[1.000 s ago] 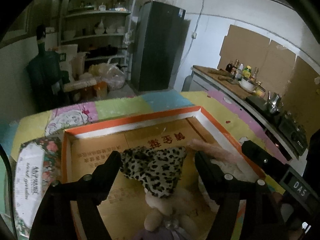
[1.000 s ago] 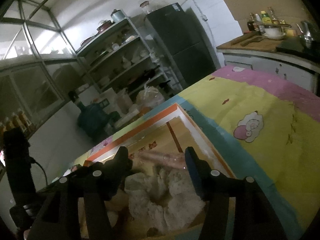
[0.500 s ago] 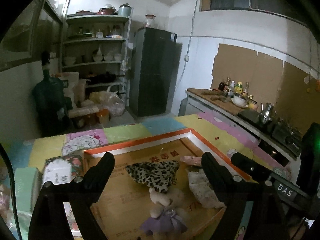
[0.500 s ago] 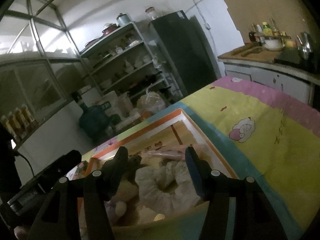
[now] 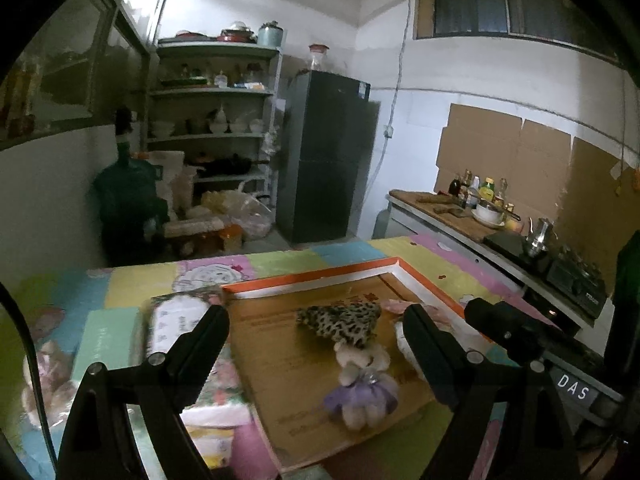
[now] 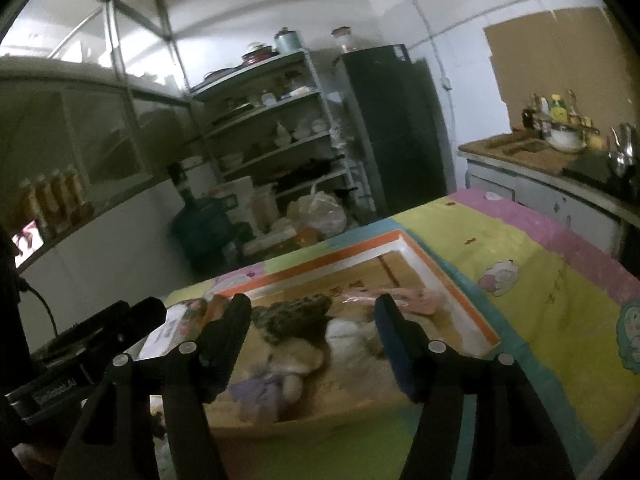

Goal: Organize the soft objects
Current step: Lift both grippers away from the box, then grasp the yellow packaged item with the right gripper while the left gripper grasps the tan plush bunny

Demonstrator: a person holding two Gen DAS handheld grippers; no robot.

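Soft toys lie in the orange-rimmed box point(image 5: 312, 278) on the quilted worktop point(image 6: 560, 280): leopard-print piece point(image 5: 344, 320) far, plush bear point(image 5: 362, 376) near. Left gripper point(image 5: 316, 332) and right gripper point(image 6: 312, 316) hang above, fingers spread, jaws lately widening, nothing held. Step: release done. Next, judged: pick another soft item outside the box.

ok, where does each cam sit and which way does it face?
Left wrist: on the left gripper, looking forward and slightly down at the box with the leopard cloth and plush; own open fingers and the right gripper's body at right show.
Right wrist: on the right gripper, tilted, same box from its right; own open fingers and the left gripper's body at left show.
Shared: box, cloth, plush, shelves, fridge.
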